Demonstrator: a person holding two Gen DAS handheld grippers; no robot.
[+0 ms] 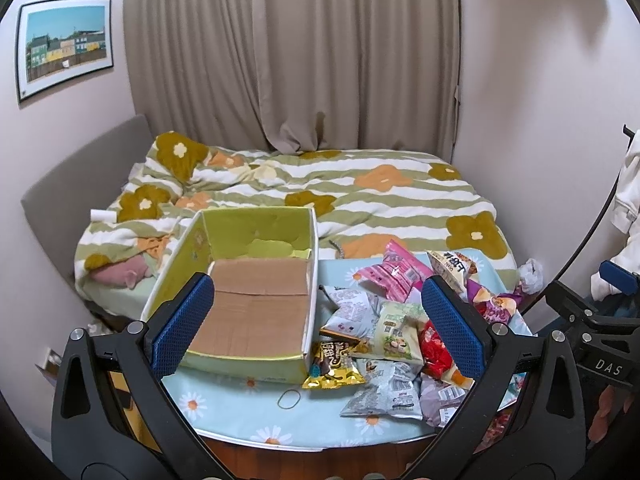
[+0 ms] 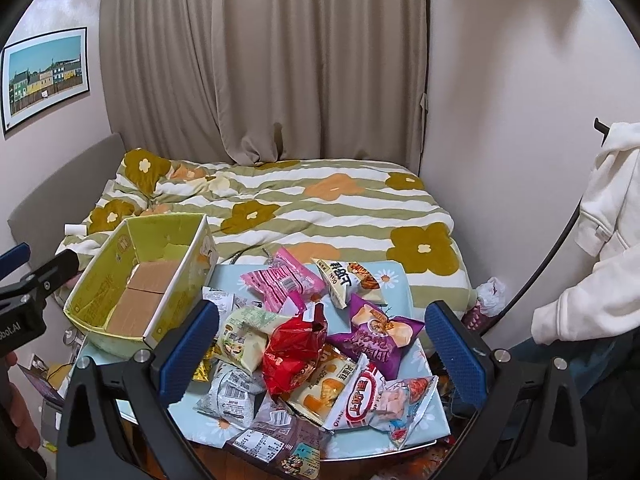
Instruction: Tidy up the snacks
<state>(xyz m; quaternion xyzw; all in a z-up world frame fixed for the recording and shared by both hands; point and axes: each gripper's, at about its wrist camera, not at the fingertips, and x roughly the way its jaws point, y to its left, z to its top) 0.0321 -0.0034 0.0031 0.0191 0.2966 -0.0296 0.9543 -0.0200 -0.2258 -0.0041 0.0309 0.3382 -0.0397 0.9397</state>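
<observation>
Both grippers, left gripper and right gripper, hover with jaws spread, holding nothing. Snack packets lie heaped on table, right of empty cardboard box.

Green box, daisy-print blue tablecloth, flower-striped duvet

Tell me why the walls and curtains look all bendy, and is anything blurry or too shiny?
In the left wrist view the fisheye lens bows the curtain and wall picture, with black corners around a round image; the box looks sharp. In the right wrist view the same bending shows, soft shadows fall on the right wall, and the red packet glints a little.
</observation>
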